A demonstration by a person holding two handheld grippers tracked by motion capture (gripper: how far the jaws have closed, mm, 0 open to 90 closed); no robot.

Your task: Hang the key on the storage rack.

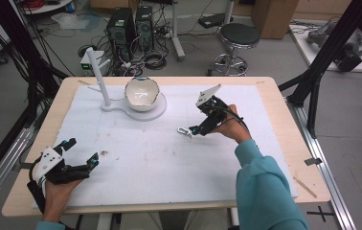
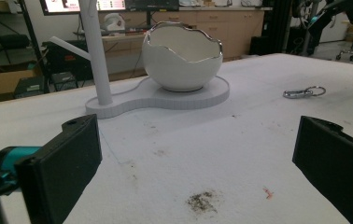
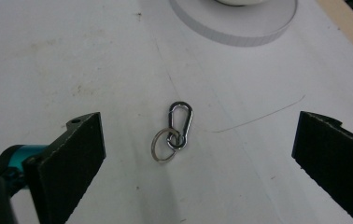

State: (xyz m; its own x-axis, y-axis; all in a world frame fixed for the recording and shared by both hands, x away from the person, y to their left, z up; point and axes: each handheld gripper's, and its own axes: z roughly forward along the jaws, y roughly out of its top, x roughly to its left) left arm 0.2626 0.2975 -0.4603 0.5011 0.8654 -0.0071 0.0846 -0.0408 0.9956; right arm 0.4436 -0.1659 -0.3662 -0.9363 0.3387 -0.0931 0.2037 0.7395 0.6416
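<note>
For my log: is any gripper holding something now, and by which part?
Nothing is held. The right gripper hangs open over the carabiner, which lies free on the mat; the left gripper is open too.

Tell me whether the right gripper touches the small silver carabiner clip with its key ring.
Apart. In the right gripper view the clip lies on white mat, clear space separating it from both open jaws.

Plenty of bare white mat (image 1: 145,158) is left all around the small silver carabiner clip with its key ring (image 3: 174,131), nothing touching it. The only obstacle is found well beyond the clip: the white egg-shaped bowl (image 1: 141,93) on its white stand with the upright post (image 1: 98,76).
</note>
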